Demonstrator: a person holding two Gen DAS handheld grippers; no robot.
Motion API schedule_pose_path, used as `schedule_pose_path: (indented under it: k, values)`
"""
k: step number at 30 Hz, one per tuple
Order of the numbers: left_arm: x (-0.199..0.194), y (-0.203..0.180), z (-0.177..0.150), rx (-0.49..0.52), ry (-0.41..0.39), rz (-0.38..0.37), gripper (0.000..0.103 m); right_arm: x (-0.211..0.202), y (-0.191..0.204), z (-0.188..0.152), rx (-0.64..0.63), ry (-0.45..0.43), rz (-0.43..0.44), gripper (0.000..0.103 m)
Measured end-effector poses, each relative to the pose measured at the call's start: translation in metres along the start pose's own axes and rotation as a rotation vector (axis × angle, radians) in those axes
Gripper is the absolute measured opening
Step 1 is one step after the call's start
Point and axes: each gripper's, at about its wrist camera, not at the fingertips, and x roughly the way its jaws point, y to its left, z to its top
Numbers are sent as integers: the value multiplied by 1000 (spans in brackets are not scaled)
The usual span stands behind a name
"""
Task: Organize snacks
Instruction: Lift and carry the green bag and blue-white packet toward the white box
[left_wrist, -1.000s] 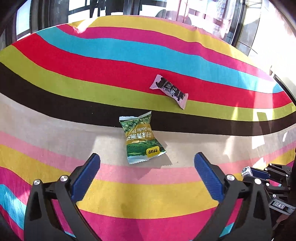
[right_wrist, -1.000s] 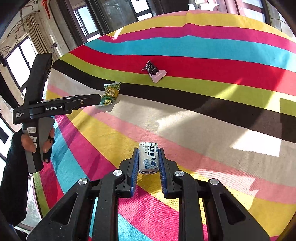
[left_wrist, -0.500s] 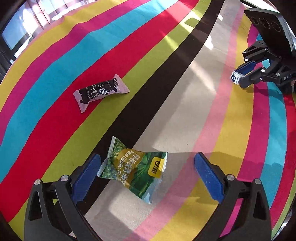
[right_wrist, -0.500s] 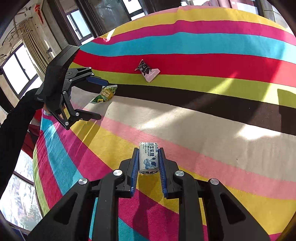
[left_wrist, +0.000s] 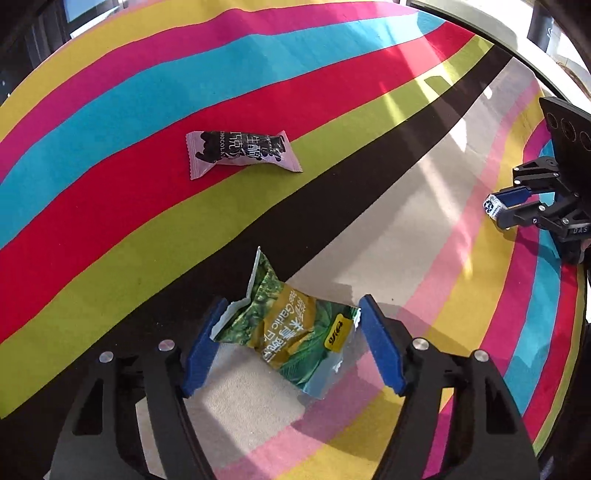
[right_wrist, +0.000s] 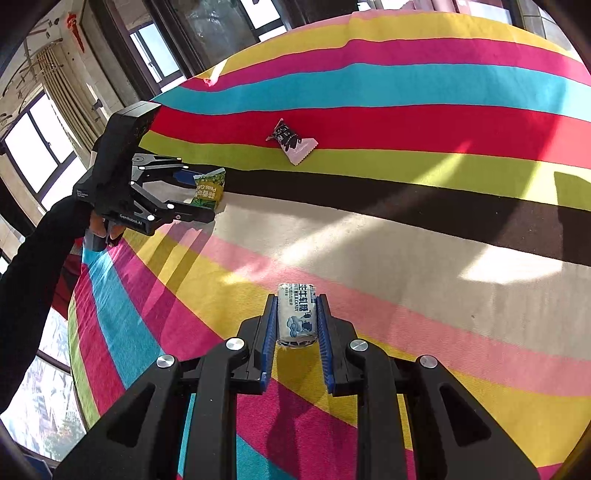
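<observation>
Left gripper (left_wrist: 288, 339): jaws standing moderately wide, bracketing the green pack (left_wrist: 291, 339). Blue pads are lying at the pack's two ends; the left pad appears to be touching the torn crimp, the right pad is sitting just beside the other end. Whether the pack is being pinched yet cannot be told; it looks as if it is resting on the cloth (left_wrist: 110, 236), across the black and beige stripes.

Right gripper (right_wrist: 297, 325): jaws narrow, clamping the white candy (right_wrist: 297, 314) lengthwise between the pads, its front end sticking out past the fingertips. It is hovering over the yellow and pink stripes, well apart from the left gripper.

Pink bar (left_wrist: 242, 153): lying loose on the cloth, on the red stripe at its edge with the lime one, beyond the green pack, nothing touching it.

Step in hand, as judged: the left gripper is taking the green pack while the right is holding its candy ready. No tray or box for gathering is showing in either view, so where the snacks are going cannot be told.

Next move, as judged: closing the left jaws onto the pack's puffed middle rather than the thin crimped ends, which are likely to fold and slip. The foil looks slick and air-filled, so a gentle squeeze is called for before lifting.
</observation>
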Motion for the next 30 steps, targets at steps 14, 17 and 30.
schedule_pose_path:
  k: [14, 17, 30]
  values:
    - [-43, -90, -74, -468, -289, 145, 51, -2, 7, -2, -35, -8, -31, 21]
    - [-58, -94, -88, -507, -335, 126, 51, -3, 18, -4, -67, 0, -68, 21]
    - [-111, -132, -152, -529, -439, 195, 51, -9, 101, -42, -130, -3, 2, 21]
